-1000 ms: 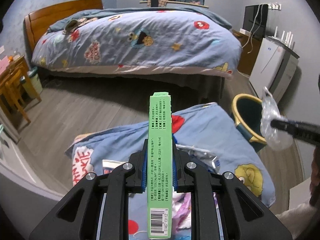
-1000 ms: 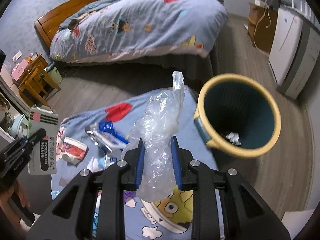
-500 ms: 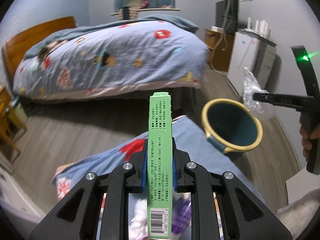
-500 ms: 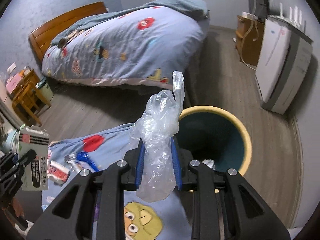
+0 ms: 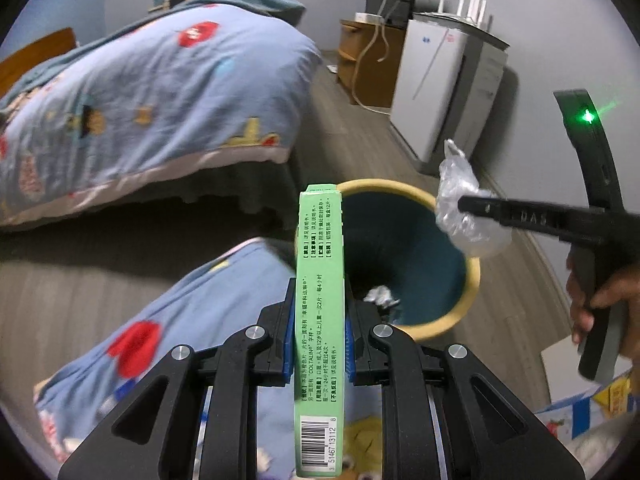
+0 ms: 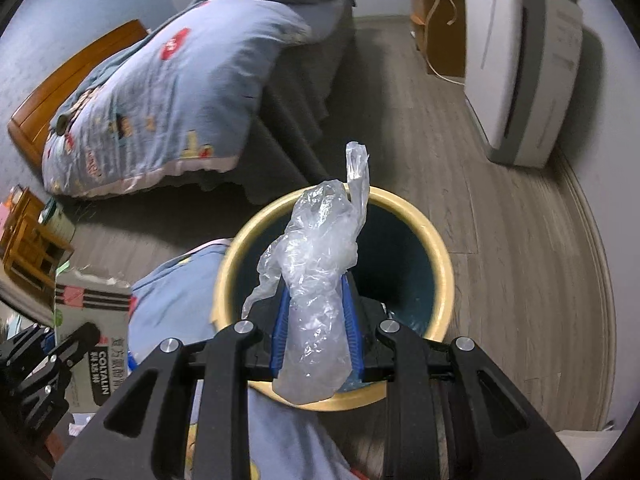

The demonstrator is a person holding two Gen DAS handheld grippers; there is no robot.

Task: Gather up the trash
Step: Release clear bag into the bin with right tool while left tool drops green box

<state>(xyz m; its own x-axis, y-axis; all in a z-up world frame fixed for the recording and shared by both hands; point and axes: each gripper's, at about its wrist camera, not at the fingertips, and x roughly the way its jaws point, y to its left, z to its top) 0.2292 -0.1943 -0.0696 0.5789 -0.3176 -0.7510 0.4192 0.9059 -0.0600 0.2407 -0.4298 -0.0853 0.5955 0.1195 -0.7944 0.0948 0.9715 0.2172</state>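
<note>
The crumpled clear plastic bag (image 6: 320, 280) sits clamped between the blue pads of the right tongs (image 6: 316, 332), and in the right wrist view it now hangs directly over the mouth of the round bin with a yellow rim and dark teal inside (image 6: 436, 248). A second ago the bin stood off to the right of the bag; half a second ago only part of its rim showed behind the plastic. The carry has closed that gap, so the bag looks ready to be let go into the bin.

The flat green cardboard medicine box with a barcode (image 5: 320, 320) is pinched edge-on in the left tongs (image 5: 318, 344), which are shut on its narrow sides. A second ago the box stood over the blue cartoon-print cloth (image 5: 224, 304) with the bin far to the right; now its upper end overlaps the bin's near rim, though most of the box is above the cloth, short of the opening. It needs a little more travel before release.

A scrap of crumpled foil (image 5: 382, 294) already lies at the bin's bottom. The person's hand (image 5: 600, 300) grips the right tool's handle, and beyond are the bed with the blue quilt (image 5: 152, 92) and the wood-look floor (image 6: 520, 260).
</note>
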